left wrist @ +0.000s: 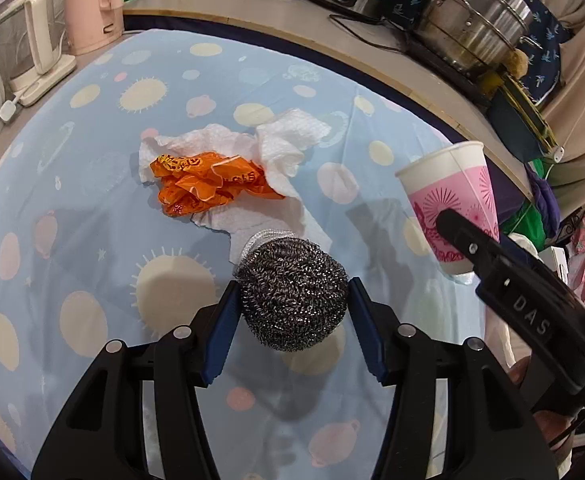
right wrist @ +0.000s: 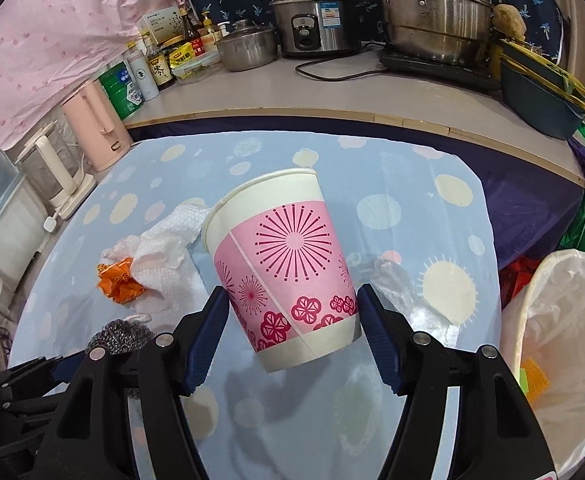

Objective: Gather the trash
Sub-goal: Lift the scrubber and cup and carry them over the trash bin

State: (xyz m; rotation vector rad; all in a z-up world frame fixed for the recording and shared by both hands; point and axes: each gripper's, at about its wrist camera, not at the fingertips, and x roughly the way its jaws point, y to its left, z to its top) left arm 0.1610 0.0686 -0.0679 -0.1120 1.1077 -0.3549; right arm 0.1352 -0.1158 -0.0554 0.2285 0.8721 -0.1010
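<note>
Steel scourer [left wrist: 294,294] clamped in left tool [left wrist: 292,312], paper cup [right wrist: 282,268] clamped in right tool [right wrist: 292,316]

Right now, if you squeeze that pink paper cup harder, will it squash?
Probably. The paper cup looks thin-walled and empty, so the right gripper could dent it. It likely weighs little, and already sits tilted between the jaws, so it may slip.

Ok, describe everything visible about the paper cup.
The paper cup looks like thin white paper with a pink band printed with dark pink starbursts and blossoms, a rolled rim and a slanted side seam. It is held off the blue tablecloth, tilted with its mouth leaning up and to the left. The right gripper clamps its lower half from both sides; nothing else touches it. The inside is not visible.
</note>
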